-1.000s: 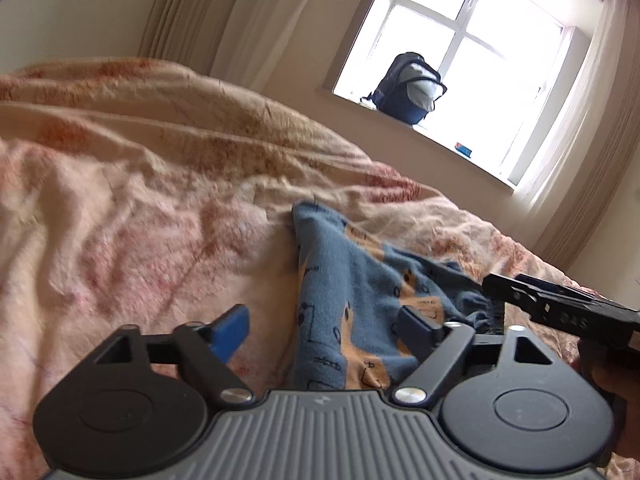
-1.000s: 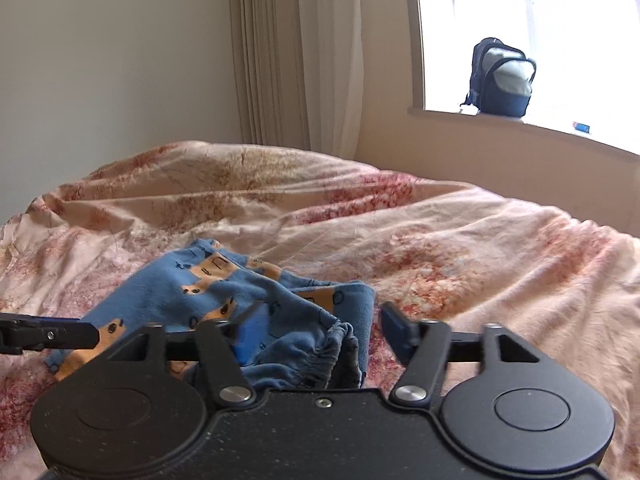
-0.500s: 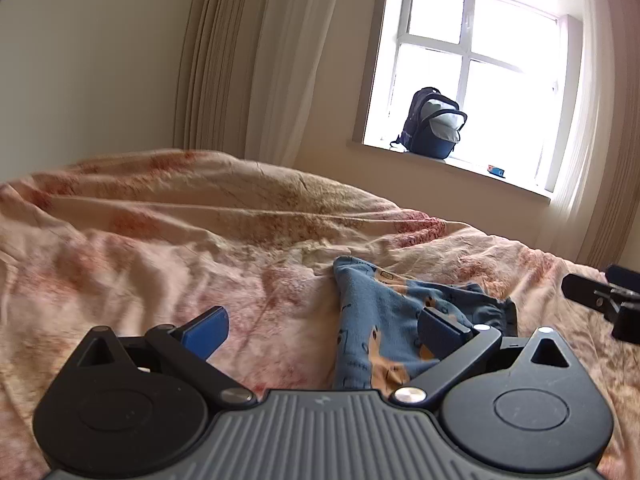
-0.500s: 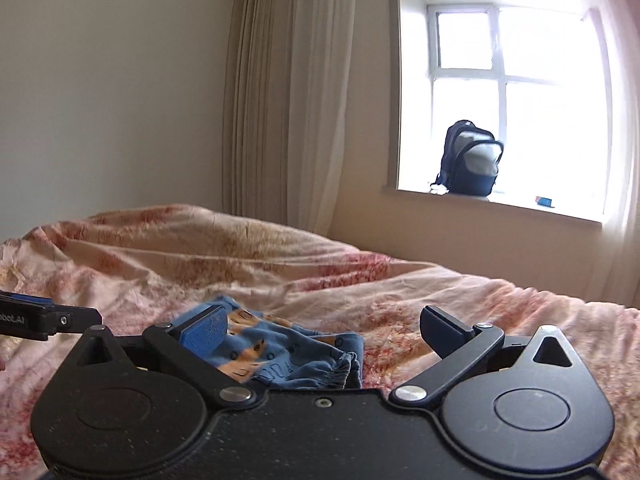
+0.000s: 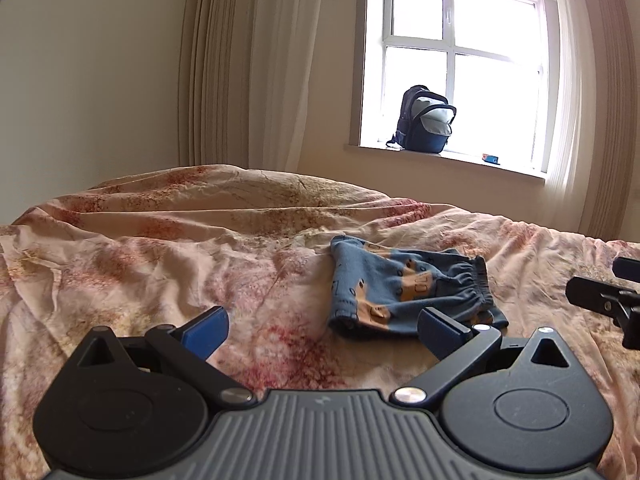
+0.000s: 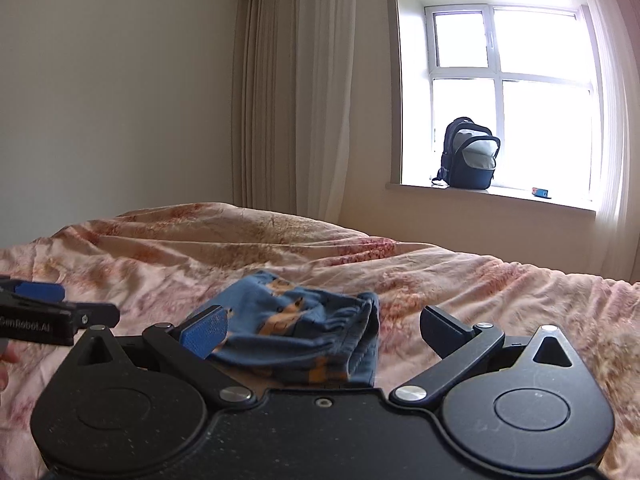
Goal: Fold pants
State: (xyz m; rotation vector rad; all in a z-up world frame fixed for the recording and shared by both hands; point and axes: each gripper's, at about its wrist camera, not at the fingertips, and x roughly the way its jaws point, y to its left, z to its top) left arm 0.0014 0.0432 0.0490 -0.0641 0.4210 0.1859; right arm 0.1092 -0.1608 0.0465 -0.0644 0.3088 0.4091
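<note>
Pants (image 5: 408, 296) lie in a compact bundle on the bedspread (image 5: 160, 264), waistband to the right. Left gripper (image 5: 320, 326) and right gripper (image 6: 322, 330) have both drawn back and up since a second ago, jaws wide, holding nothing (fold looks done, though the right view is blurred).

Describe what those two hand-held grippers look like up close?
Both are black plastic. The left hand-held gripper has a ribbed grey body; the right hand-held gripper has a smooth speckled one. Each carries two round discs, silver pivot screws, angled link arms and blue finger pads. White lettering marks one side.
</note>
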